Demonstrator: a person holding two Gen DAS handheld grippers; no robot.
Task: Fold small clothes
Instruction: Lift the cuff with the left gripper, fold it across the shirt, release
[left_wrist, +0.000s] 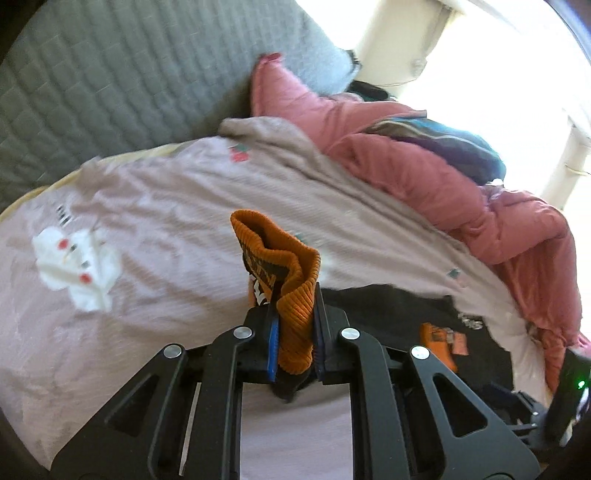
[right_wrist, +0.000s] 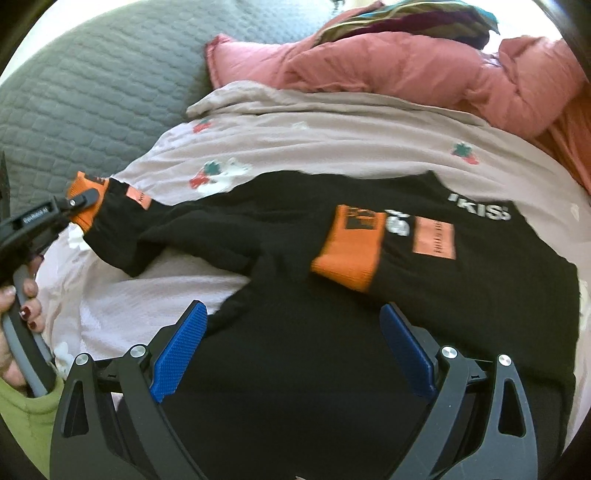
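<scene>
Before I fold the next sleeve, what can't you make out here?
- Sweater hem: right wrist view, cut off by the bottom edge and right tool.
- Cuff lettering: left wrist view, folded inside the left tool.
- Patch text: right wrist view, blurred and too small.

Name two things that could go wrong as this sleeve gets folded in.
The left gripper pinches only the orange cuff, so the ribbed knit might slip free. The right gripper hangs open above the black sweater, so nothing pins the body and it may drag across the pink sheet.
</scene>
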